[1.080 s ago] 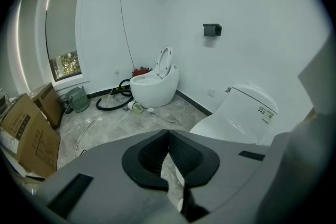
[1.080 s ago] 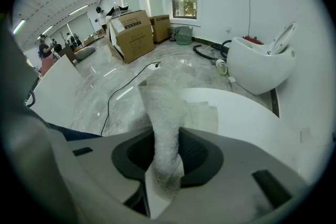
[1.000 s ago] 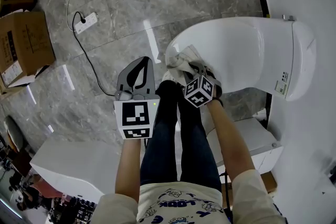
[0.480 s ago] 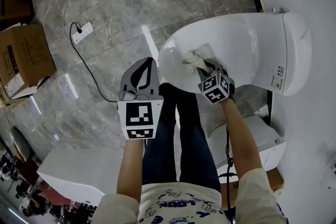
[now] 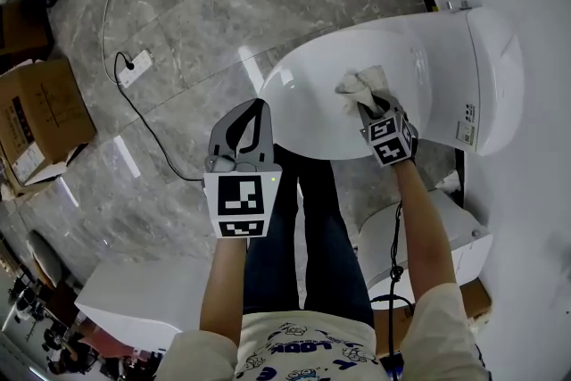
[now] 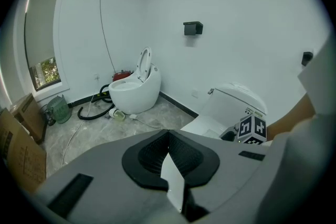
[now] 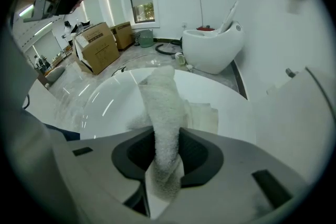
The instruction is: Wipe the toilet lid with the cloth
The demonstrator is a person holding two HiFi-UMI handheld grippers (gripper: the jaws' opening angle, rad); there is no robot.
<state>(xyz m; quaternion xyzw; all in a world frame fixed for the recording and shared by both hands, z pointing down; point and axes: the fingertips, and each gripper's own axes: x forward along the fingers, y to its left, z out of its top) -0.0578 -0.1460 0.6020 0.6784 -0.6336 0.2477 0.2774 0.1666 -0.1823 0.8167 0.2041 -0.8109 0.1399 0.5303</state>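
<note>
The white toilet lid lies shut, glossy, at the upper right of the head view. A white cloth rests on its middle, pinched by my right gripper, which is shut on it. In the right gripper view the cloth runs out from between the jaws onto the lid. My left gripper hangs over the floor just left of the lid's front rim, jaws closed together and holding nothing. In the left gripper view the left gripper points at the far wall.
A power strip and black cable lie on the marble floor at left. Cardboard boxes stand at the far left. A second white toilet with raised lid stands across the room. The tank backs against the right wall.
My right gripper has dragged the cloth from the lid's front rim back toward the tank, onto the lid's middle. The left gripper has stayed roughly in place.
</note>
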